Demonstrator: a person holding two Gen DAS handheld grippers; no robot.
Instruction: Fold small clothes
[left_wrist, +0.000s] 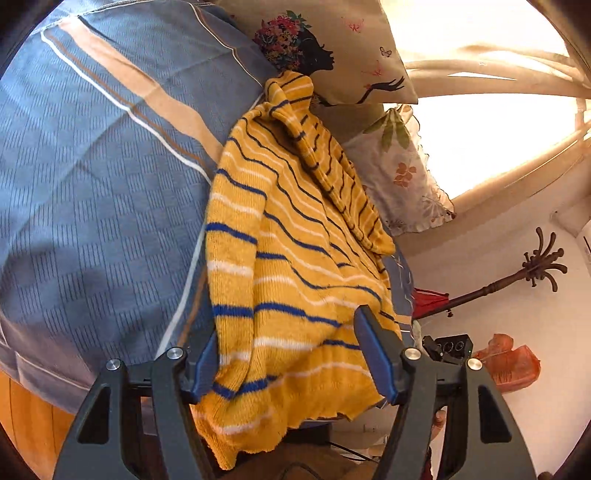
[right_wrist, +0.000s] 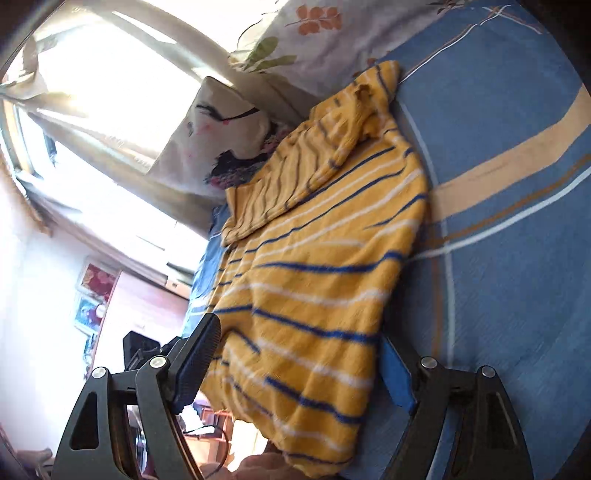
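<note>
Blue bedsheet (left_wrist: 92, 184), yellow sweater (left_wrist: 295, 258) w/ jaws apart, maybe touching

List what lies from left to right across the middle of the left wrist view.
Blue striped bedsheet → yellow striped sweater → leaf-print pillow → dark coat stand against the white wall.

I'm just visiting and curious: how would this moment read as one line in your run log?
task: fold small clothes | item: yellow striped sweater on blue bedsheet | left gripper: jaws open around hem | right gripper: jaws open around sweater edge | pillows nearby
</note>
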